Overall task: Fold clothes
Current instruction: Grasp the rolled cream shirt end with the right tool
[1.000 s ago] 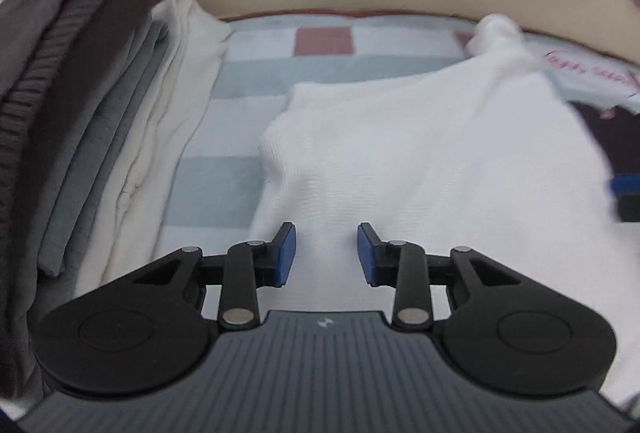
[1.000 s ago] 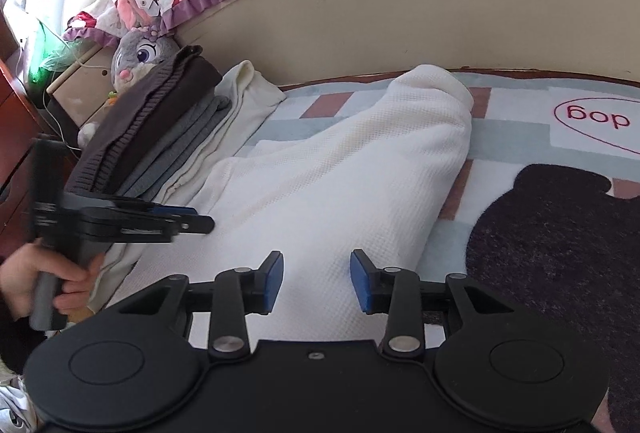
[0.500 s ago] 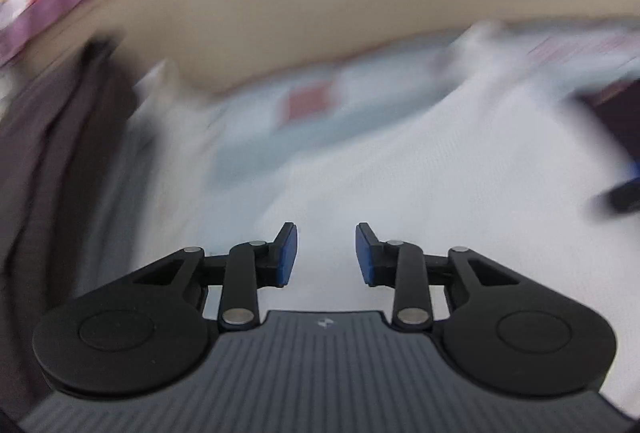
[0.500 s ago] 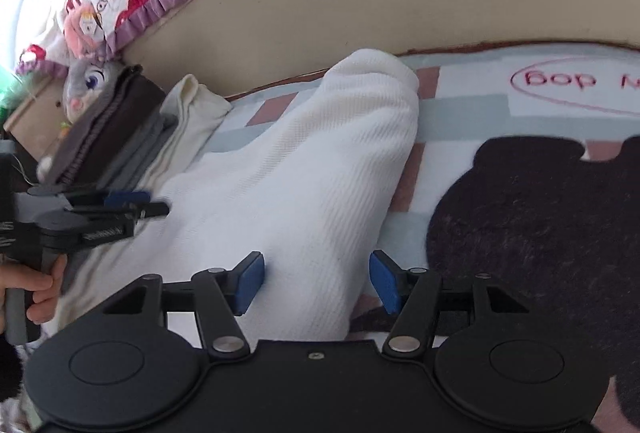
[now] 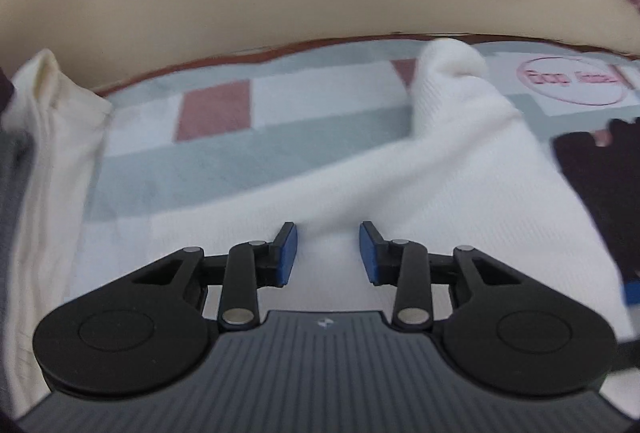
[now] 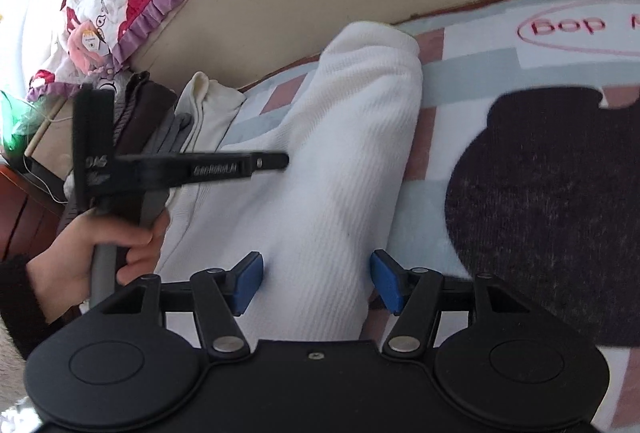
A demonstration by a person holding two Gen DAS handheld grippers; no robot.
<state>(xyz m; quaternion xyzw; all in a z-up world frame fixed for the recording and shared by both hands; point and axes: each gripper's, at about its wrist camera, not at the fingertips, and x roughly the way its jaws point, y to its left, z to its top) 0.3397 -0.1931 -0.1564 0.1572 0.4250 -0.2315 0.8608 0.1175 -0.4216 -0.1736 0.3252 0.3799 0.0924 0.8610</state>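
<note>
A white ribbed garment (image 6: 340, 169) lies spread on the patterned mat, one rolled end toward the beige wall. In the right wrist view my right gripper (image 6: 317, 281) is open, its blue pads (image 6: 248, 283) on either side of the garment's near edge. My left gripper (image 5: 328, 257) is open too, low over the white garment (image 5: 460, 169), nothing between its pads. The right wrist view shows the left gripper (image 6: 276, 161) from the side above the garment, held by a hand (image 6: 100, 253).
A stack of folded clothes (image 6: 160, 121), dark, grey and cream, sits at the left by the wall. The cream folded piece (image 5: 52, 121) fills the left wrist view's left edge. The patterned mat (image 6: 540, 185) has a large dark patch at right. Plush toys (image 6: 88, 45) and a quilt lie beyond.
My right gripper has opened wider and moved right to straddle the garment's edge. The left gripper swung right and forward over the garment, away from the folded stack.
</note>
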